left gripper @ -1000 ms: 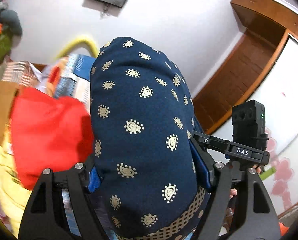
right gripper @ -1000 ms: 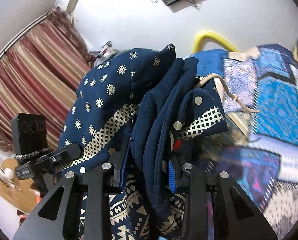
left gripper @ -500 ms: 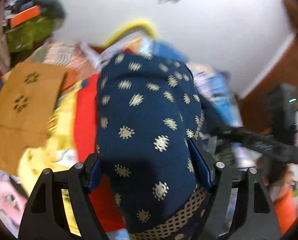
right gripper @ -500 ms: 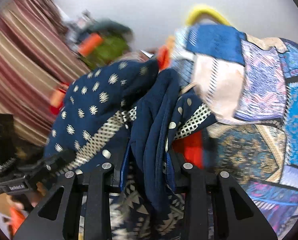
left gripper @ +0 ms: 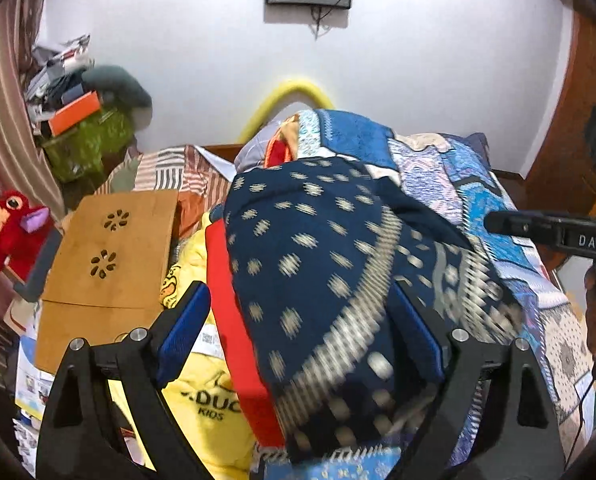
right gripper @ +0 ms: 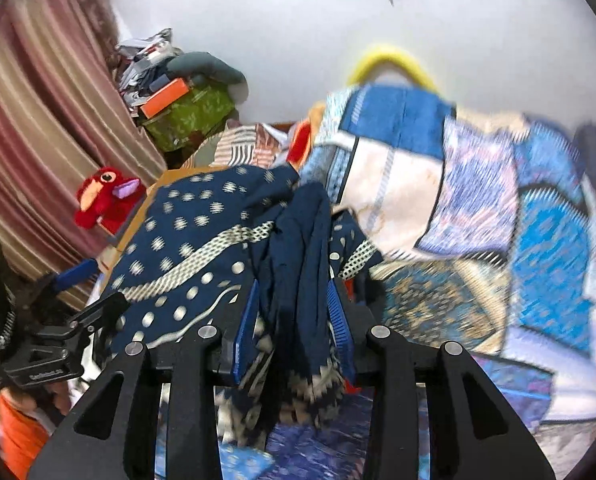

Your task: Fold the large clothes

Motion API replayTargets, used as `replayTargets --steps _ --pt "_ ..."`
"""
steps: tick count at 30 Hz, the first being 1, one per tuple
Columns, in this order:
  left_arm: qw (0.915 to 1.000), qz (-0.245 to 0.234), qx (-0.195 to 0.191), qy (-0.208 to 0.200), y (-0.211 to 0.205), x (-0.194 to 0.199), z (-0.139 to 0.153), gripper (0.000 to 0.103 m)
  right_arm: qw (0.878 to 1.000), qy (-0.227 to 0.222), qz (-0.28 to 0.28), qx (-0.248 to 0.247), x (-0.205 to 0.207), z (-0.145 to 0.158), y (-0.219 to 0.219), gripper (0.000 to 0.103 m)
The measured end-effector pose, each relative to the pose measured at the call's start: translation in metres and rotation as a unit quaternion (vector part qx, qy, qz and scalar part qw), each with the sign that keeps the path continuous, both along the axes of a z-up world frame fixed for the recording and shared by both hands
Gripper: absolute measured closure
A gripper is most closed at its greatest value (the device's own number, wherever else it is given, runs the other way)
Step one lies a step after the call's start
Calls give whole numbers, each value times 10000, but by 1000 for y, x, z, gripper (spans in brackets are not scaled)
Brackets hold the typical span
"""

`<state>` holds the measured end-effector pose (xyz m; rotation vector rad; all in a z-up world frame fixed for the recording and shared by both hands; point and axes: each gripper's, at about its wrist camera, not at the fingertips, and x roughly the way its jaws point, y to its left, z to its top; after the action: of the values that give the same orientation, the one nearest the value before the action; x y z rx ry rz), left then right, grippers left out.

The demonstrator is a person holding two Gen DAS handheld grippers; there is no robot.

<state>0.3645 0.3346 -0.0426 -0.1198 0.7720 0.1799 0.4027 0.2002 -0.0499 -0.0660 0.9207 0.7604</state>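
A navy garment with cream dots and a checked band [left gripper: 313,264] lies bunched over the bed, blurred by motion. My left gripper [left gripper: 298,328] is open, its blue pads wide apart, and the cloth lies loose between and over them. My right gripper [right gripper: 294,320] is shut on a thick fold of the same navy garment [right gripper: 202,240], which hangs over its pads. The right gripper's body shows at the right edge of the left wrist view [left gripper: 553,236]; the left gripper's body shows at the left of the right wrist view [right gripper: 54,344].
A blue patchwork bedspread [right gripper: 497,208] covers the bed. Red [left gripper: 234,320] and yellow [left gripper: 202,400] clothes lie under the navy one. A wooden lap table [left gripper: 110,248], a red plush bird [left gripper: 6,228], a green bag [left gripper: 86,144] and striped curtains [right gripper: 38,120] are at the left.
Both grippers have swung down from the wall toward the bed. The left jaws have opened and let go of the navy garment, which sags lower. The right gripper still holds it.
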Motion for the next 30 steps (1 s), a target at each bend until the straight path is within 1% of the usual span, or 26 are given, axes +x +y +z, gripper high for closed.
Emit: replayTargets --steps 3,6,8,10,13,15,16,17,21,23,25,29,30 --pt "9999 -14 5 -110 -12 -22 17 12 9993 -264 252 114 -22 19 -5 71" --pt "9989 15 92 -470 -33 -55 48 12 9965 -669 349 357 -55 44 -17 70" --pt "9968 16 197 -777 -47 -75 68 12 9933 -843 436 663 -81 63 -31 71" --pt "9934 -8 348 -1097 -63 -101 90 12 9890 -1092 493 870 -109 82 -44 71" --pt "9873 -66 511 -1503 -84 -137 115 12 9811 -1534 564 1032 -142 99 -57 69" --pt "9816 -162 597 -1807 -103 -166 130 12 9740 -1819 686 1163 -170 112 -70 66" --pt "9771 -163 632 -2023 -114 -184 137 12 9704 -1943 677 1264 -181 116 -77 65" --pt "9745 -133 655 -2142 -121 -194 141 12 9677 -2033 659 1337 -191 118 -83 65" --pt "9592 -2 843 -2700 -157 -245 153 12 9578 -2349 531 1570 -231 121 -110 64" --pt "9524 94 914 -2907 -174 -267 155 12 9548 -2462 375 1624 -246 120 -120 59" --pt "9458 273 1003 -3075 -188 -286 154 12 9511 -2518 284 1769 -259 116 -131 49" --pt "9422 431 904 -3198 -200 -306 150 12 9480 -2627 195 1789 -276 112 -139 45" --pt "9410 470 897 -3228 -202 -310 150 12 9464 -2690 166 1782 -280 111 -141 38"
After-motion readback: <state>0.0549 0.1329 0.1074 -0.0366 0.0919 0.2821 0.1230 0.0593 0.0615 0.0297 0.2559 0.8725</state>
